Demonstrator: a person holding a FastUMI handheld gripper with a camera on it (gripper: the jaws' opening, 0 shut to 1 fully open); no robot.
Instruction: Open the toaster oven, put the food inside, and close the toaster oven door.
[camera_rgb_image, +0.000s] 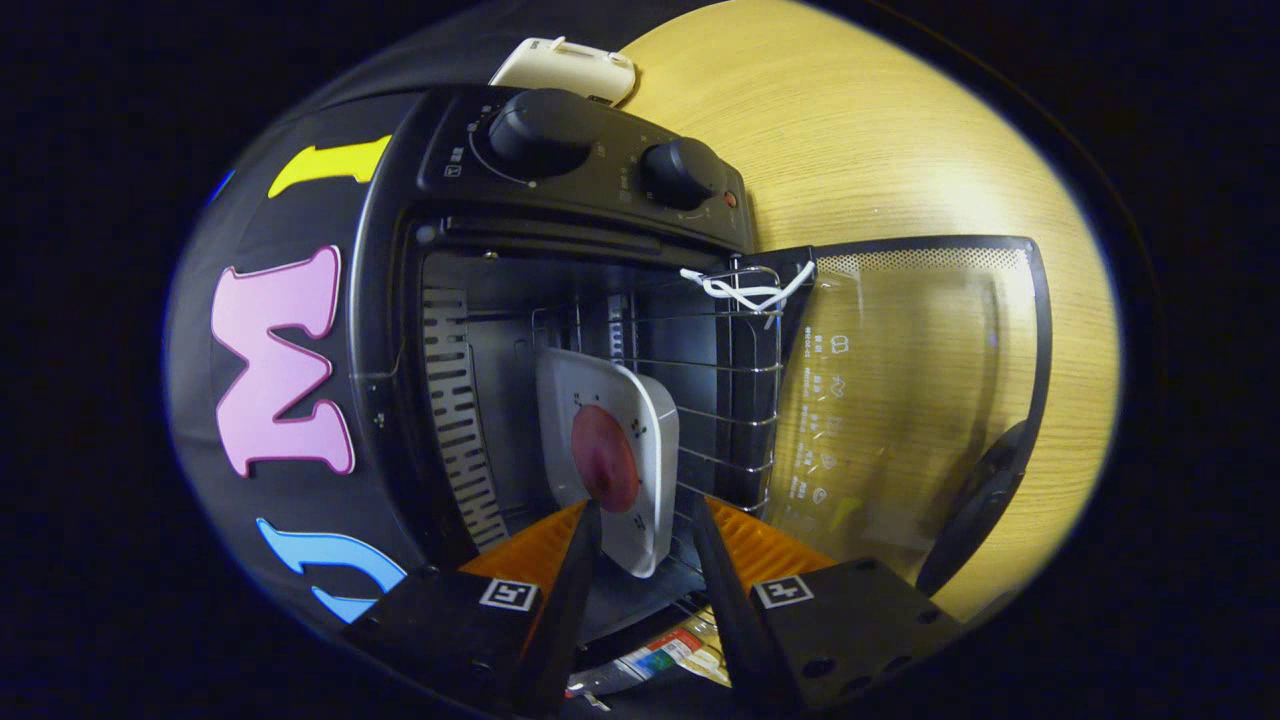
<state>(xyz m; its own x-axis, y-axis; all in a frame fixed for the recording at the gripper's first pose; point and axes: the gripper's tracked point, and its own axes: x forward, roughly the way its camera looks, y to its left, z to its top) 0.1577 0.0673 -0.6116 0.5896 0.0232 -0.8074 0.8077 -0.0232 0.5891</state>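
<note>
Toaster oven (440, 330) fills what we see ahead of the gripper (645, 520), whose camera is rolled well to one side, so the oven appears turned on its side. We see the two dark fingers (570, 590) spread apart with a clear gap between them, pressing on nothing; the gripper is released. Their tips sit at the mouth of the oven cavity. Between the tips and just beyond them lies a white plate (640, 430) with rounded corners, carrying a round reddish piece of food (605, 458); one fingertip overlaps the plate's near edge in our view, though we cannot tell whether it touches. The plate rests on the wire rack (725, 390) inside the oven. A white cord (745, 290) is tied to the rack's front edge. Beside the rack, the glass door (920, 400) is swung fully open over the wooden table (860, 130), its dark handle (975, 505) at the far edge. On the oven's front panel we see two black knobs (545, 130). Beyond the oven a cream-coloured object (565, 70) rests on the table.
</note>
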